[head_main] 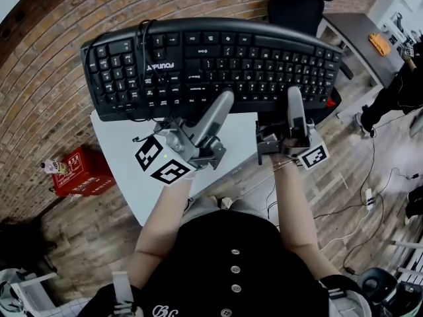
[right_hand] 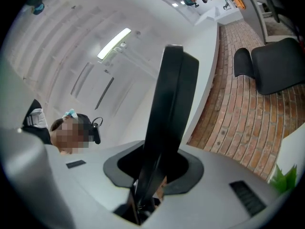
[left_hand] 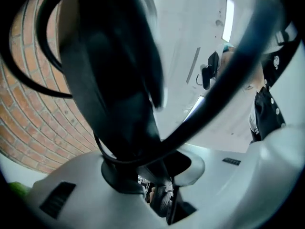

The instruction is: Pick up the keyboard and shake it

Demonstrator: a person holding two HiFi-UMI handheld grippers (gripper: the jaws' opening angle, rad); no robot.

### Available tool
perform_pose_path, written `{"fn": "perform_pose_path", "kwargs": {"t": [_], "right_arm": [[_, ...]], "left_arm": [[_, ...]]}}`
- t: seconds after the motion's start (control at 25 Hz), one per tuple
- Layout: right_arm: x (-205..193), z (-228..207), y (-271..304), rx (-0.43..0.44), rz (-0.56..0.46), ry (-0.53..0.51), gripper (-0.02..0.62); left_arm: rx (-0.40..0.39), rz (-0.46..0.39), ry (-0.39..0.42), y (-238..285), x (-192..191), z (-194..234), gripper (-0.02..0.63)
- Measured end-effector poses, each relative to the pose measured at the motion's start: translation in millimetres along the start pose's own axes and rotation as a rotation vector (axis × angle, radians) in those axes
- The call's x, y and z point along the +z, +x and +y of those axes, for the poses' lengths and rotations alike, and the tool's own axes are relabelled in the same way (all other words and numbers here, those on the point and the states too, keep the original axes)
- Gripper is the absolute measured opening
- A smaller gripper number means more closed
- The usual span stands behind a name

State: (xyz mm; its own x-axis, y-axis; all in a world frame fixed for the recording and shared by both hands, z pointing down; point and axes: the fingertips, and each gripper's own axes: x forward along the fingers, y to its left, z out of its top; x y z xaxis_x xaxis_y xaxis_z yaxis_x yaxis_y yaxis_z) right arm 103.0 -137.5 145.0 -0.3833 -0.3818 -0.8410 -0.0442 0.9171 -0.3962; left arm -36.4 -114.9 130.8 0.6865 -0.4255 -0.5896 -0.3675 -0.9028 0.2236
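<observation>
The black keyboard [head_main: 218, 65] fills the upper middle of the head view. Its keys are turned toward the camera, and its lower edge looks raised off the white desk [head_main: 125, 164], which shows bare beneath it. Its cable [head_main: 142, 41] loops over the upper left end.

The left claw [head_main: 223, 101] is clamped on the lower edge near the middle, and the right claw [head_main: 295, 98] grips the same edge further right. Each gripper view shows the dark keyboard edge pinched between the jaws at a narrow gap.

The pick-up looks done. Whether the shaking has begun these pictures cannot say, so that part seems left. A red box [head_main: 79, 172] sits on the wooden floor at lower left.
</observation>
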Motion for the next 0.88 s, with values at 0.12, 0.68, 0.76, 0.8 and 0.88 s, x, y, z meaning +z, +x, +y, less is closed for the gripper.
{"fn": "perform_pose_path", "kwargs": {"t": [0.12, 0.68, 0.76, 0.8, 0.88], "right_arm": [[-2, -2, -9, -0.054, 0.005, -0.007, 0.109], [-21, -31, -51, -0.328, 0.054, 0.019, 0.109], [-24, -33, -63, -0.363, 0.065, 0.025, 0.109], [-26, -34, -70, -0.381, 0.069, 0.029, 0.109], [-31, -38, -85, -0.418, 0.074, 0.039, 0.109]], "left_arm": [[0.024, 0.007, -0.059, -5, -10, 4, 0.120], [0.191, 0.063, -0.306, -33, -56, 38, 0.118], [0.210, 0.072, -0.334, -40, -67, 38, 0.118], [0.222, 0.078, -0.349, -45, -74, 38, 0.118], [0.249, 0.093, -0.377, -55, -88, 39, 0.118]]}}
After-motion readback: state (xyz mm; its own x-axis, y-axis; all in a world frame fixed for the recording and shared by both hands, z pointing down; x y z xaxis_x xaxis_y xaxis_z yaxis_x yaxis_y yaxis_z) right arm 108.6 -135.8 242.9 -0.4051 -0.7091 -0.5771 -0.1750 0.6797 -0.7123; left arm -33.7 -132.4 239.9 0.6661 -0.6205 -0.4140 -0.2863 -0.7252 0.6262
